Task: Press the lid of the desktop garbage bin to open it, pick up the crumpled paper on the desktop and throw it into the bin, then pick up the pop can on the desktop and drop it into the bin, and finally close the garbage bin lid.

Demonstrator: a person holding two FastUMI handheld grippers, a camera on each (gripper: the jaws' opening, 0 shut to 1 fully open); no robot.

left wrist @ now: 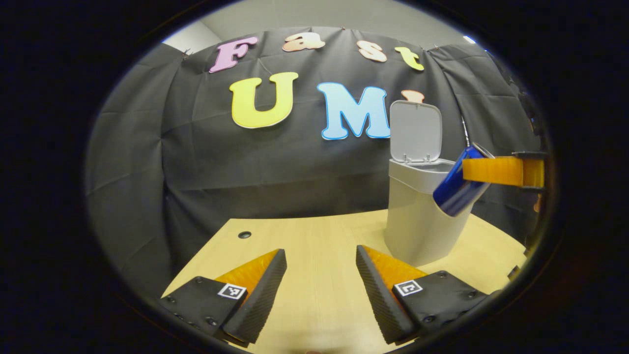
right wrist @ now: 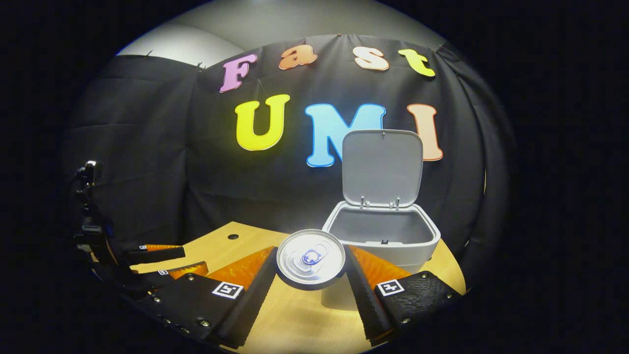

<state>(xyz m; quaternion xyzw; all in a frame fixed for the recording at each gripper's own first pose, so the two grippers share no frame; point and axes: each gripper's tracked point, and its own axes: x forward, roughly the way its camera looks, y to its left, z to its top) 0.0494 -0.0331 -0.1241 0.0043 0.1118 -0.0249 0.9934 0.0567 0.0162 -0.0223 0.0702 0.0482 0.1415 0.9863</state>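
Blue pop can (right wrist: 310, 257) clamped in right claw (right wrist: 310, 275); left claw (left wrist: 320, 290) wide, empty.

The blue metal pop can (left wrist: 462, 184) has a glossy side and a shiny silver top. The grey plastic garbage bin (right wrist: 388, 236) looks smooth and matt. The pale wood-grain desktop (left wrist: 319, 246) is smooth; the finger pads (left wrist: 260, 290) are ribbed.

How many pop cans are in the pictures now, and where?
1. The pop can is held between the right gripper jaws, in the air beside the open garbage bin; its inside is partly hidden.
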